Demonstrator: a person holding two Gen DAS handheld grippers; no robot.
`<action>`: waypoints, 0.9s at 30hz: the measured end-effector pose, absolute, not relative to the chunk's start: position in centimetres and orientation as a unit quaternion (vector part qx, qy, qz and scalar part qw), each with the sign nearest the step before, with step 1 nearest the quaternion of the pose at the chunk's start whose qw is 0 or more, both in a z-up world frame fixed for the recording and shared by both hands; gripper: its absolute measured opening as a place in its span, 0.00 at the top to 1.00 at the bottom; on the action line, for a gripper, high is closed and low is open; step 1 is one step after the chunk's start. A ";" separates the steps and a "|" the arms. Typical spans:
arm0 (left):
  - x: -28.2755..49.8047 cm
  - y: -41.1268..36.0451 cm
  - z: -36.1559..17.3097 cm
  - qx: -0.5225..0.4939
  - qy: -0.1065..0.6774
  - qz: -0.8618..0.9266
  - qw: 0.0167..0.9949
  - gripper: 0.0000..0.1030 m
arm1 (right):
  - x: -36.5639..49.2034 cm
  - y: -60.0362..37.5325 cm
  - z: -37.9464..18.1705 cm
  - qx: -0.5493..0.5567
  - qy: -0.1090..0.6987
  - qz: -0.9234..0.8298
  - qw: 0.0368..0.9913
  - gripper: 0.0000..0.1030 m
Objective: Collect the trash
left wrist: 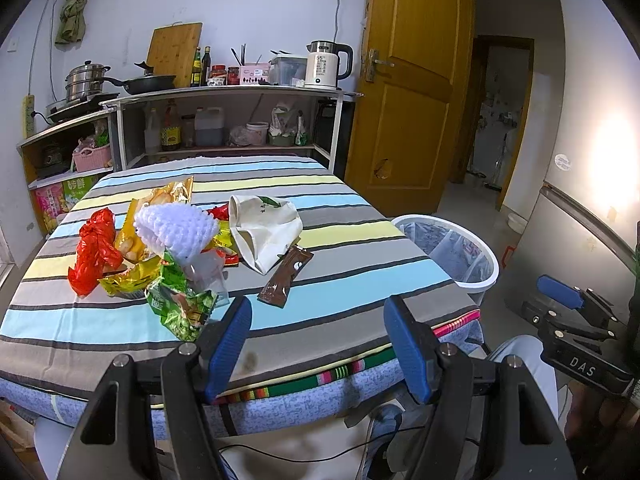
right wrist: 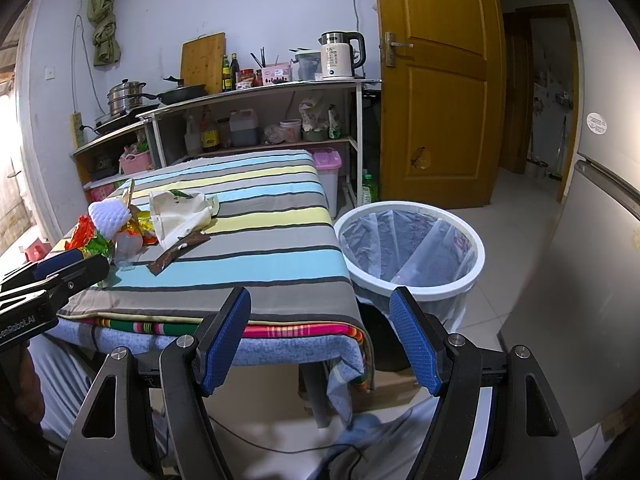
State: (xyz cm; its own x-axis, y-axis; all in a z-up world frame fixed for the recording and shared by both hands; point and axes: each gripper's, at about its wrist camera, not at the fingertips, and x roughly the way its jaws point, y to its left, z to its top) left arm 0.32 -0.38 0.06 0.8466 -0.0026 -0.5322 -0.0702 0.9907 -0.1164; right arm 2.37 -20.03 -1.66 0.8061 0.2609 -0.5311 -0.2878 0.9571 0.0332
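Note:
A pile of trash lies on the striped table: a red wrapper, yellow wrappers, a white foam net, a green packet, a cream paper bag and a brown sachet. The white bin with a clear liner stands on the floor right of the table; it also shows in the right wrist view. My left gripper is open and empty over the table's near edge. My right gripper is open and empty, off the table's near right corner, in front of the bin.
A shelf unit with pans, bottles and a kettle stands behind the table. A wooden door and a grey fridge flank the floor by the bin. Cables lie under the table.

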 end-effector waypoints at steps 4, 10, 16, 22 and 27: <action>0.3 -0.4 0.0 -0.066 0.276 0.017 0.959 0.32 | 2.4 -20.0 -1.6 -0.024 0.277 0.144 0.950 0.30; 0.3 -0.3 0.1 -0.067 0.276 0.017 0.959 0.32 | 2.4 -20.0 -1.7 -0.025 0.276 0.144 0.950 0.30; 0.2 -0.3 0.0 -0.067 0.275 0.017 0.959 0.32 | 2.4 -19.9 -1.6 -0.026 0.276 0.144 0.950 0.30; 0.2 -0.3 0.0 -0.067 0.275 0.017 0.959 0.32 | 2.4 -19.9 -1.6 -0.026 0.276 0.143 0.950 0.30; 0.2 -0.3 0.0 -0.068 0.275 0.017 0.959 0.32 | 2.3 -19.9 -1.6 -0.026 0.276 0.143 0.950 0.30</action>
State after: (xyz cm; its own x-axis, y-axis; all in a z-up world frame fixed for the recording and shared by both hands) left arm 0.21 -0.25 0.03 0.8487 -0.0051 -0.5288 -0.0690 0.9903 -0.1203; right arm 2.33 -19.93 -1.63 0.8060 0.2578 -0.5328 -0.2871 0.9575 0.0290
